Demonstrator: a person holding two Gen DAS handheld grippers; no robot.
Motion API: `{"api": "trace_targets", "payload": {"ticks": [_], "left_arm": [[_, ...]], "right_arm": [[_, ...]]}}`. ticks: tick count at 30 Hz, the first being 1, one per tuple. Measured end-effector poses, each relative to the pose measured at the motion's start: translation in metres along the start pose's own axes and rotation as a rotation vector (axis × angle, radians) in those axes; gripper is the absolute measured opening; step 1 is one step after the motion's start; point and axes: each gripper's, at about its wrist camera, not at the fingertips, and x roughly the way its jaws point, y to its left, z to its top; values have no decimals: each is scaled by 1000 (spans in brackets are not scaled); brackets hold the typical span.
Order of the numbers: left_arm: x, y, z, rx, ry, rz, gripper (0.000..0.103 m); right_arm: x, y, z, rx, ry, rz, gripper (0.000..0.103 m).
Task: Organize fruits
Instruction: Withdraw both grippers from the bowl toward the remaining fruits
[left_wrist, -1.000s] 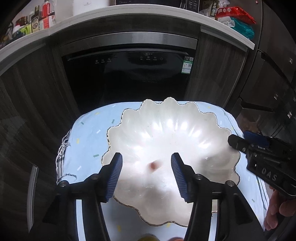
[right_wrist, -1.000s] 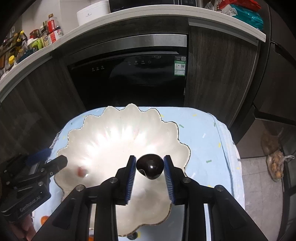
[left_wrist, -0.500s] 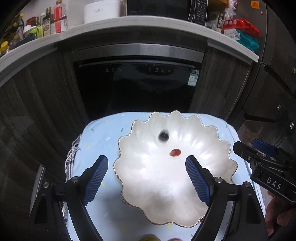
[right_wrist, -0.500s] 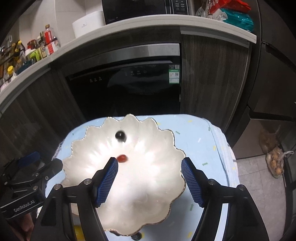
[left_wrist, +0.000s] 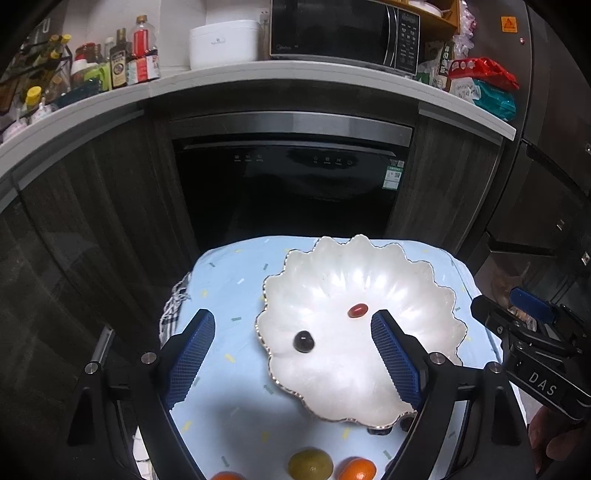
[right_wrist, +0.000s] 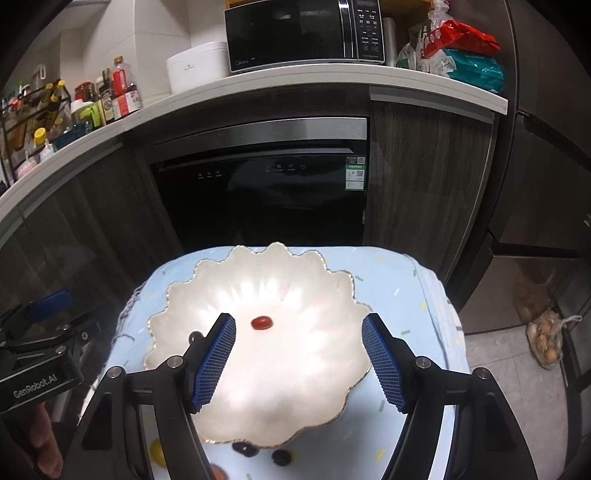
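Left hand-held gripper (left_wrist: 291, 354) and right hand-held gripper (right_wrist: 299, 363) both apart and empty, jaws just opened, dark grape (left_wrist: 303, 340) and red fruit (left_wrist: 357, 310) in white scalloped dish (left_wrist: 369, 391) on table (left_wrist: 229, 280)

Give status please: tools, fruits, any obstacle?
Left tool and right tool open, empty, jaws just opened. Dark grape and red fruit in white dish. Green citrus on cloth. Nothing blocking.

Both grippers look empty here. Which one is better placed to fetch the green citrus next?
Probably left. The green citrus lies just below the open left gripper, between its fingers. In the right wrist view that fruit isn't visible; dark grapes lie under the open right gripper.
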Motion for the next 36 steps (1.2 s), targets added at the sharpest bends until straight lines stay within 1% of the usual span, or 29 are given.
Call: {"api": "trace_targets", "payload": {"ticks": [8,13,19,22,36], "left_arm": [[-25,3,-17,26,-34,35,87],[-36,4,-28,31,-41,32,87],[-47,3,-44,50,-47,39,87],[-52,3,-54,66,-58,47,87],[-51,4,-99,91,-44,68,87]], "right_arm": [[-23,9,-13,-32,-47,-4,72],[-38,12,-21,-30,-69,14,72],[-56,19,-34,-62,-105,7,72],[-60,19,-41,-58,-102,15,72],[-63,21,-87,-88,-74,16,72]]}}
